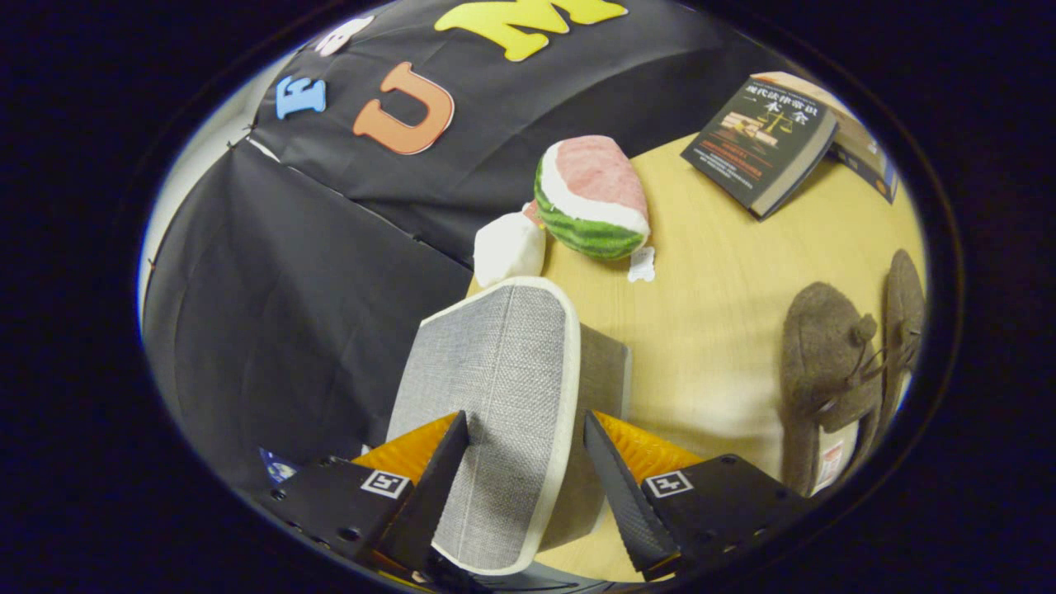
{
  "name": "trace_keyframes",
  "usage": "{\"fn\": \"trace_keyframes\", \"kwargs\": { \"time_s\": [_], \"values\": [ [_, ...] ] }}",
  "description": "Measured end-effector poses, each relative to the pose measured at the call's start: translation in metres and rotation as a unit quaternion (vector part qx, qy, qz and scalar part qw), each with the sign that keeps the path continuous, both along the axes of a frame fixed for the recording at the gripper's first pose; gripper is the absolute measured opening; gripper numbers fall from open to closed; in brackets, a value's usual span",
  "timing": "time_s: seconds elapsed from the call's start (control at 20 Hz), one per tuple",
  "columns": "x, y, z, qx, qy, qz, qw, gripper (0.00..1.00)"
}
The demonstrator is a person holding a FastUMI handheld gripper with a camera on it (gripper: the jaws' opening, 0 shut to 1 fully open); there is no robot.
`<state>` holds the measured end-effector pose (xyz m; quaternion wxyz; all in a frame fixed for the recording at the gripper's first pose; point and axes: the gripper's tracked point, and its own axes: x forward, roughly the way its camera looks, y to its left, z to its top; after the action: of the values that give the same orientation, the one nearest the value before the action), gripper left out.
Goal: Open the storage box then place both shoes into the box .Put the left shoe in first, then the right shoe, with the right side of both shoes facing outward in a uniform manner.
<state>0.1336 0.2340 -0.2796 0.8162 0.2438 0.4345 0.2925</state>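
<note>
The grey fabric storage box (602, 371) stands on the wooden table, its white-trimmed lid (495, 388) down on top of it. My gripper (525, 429) is open and hovers over the lid's near part. The left finger (437, 478) lies over the grey lid surface. The right finger (615, 478) sits just past the lid's white trim, over the box's side. Neither finger visibly presses on anything. Two brown felt shoes lie side by side on the table to the right of the fingers, the nearer one (825, 363) and the farther one (903, 305). A white tag shows on the nearer shoe.
A plush watermelon slice (590, 198) and a white soft object (507, 247) lie beyond the box at the table's (718, 289) far edge. Two books (763, 140) rest at the far right corner. Black cloth walls close off the left and back.
</note>
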Motion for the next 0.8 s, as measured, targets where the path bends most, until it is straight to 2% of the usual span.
{"fn": "trace_keyframes", "kwargs": {
  "time_s": [0.05,0.2,0.4,0.55,0.6,0.65,0.8],
  "values": [
    [0.001,0.001,-0.004,0.025,0.015,0.005,1.0,0.96],
    [-0.001,0.007,0.0,0.09,0.052,0.028,0.994,0.98],
    [-0.007,0.015,0.013,0.078,0.033,0.051,0.995,0.58],
    [-0.006,0.015,0.019,0.043,0.02,0.051,0.998,0.19],
    [-0.005,0.018,0.02,0.031,0.015,0.042,0.999,0.18],
    [-0.007,0.011,0.027,0.013,0.015,0.036,0.999,0.02],
    [-0.016,0.018,0.047,-0.012,0.006,0.032,0.999,0.02]
  ]
}}
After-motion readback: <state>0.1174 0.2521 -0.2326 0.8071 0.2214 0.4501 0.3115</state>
